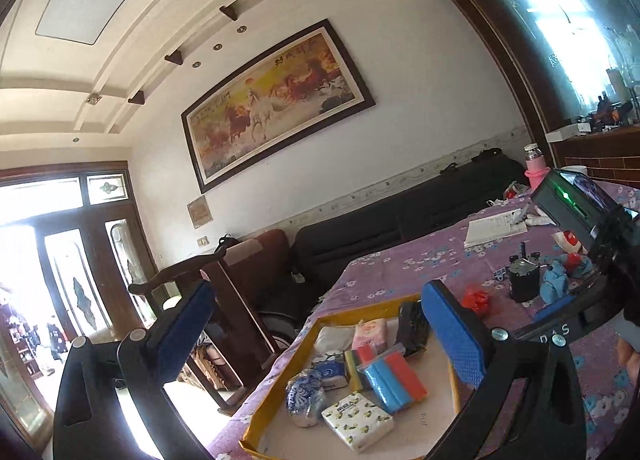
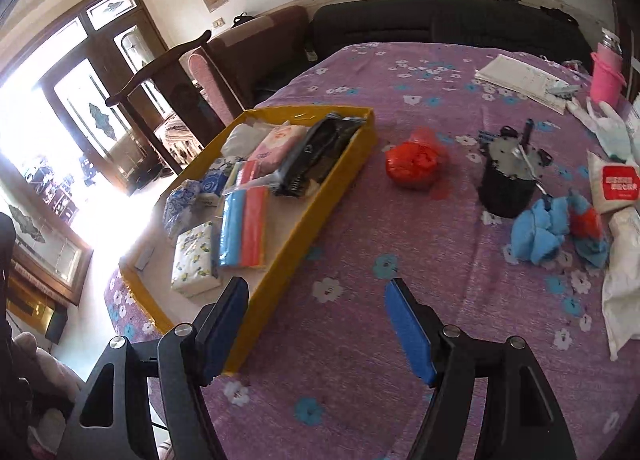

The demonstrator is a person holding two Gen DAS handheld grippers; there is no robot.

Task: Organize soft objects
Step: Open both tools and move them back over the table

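Note:
A yellow tray (image 2: 352, 158) sits on the purple flowered tablecloth and holds several soft packs: a floral tissue pack (image 2: 194, 262), a blue-and-red sponge pack (image 2: 244, 232), a pink tissue pack (image 2: 280, 142) and a black pouch (image 2: 320, 152). Outside the tray lie a red plastic bag (image 2: 416, 160), a blue cloth bundle (image 2: 548, 230) and white packets (image 2: 618, 180). My right gripper (image 2: 316, 324) is open and empty, low over the cloth beside the tray's near corner. My left gripper (image 1: 316, 332) is open and empty, raised above the tray (image 1: 276, 384).
A black cylindrical holder (image 2: 506, 180) stands between the red bag and the blue bundle. Papers (image 2: 524, 78) and a pink bottle (image 2: 606, 64) lie at the far right. A dark wooden chair (image 2: 168, 72) and black sofa (image 2: 440, 26) border the table.

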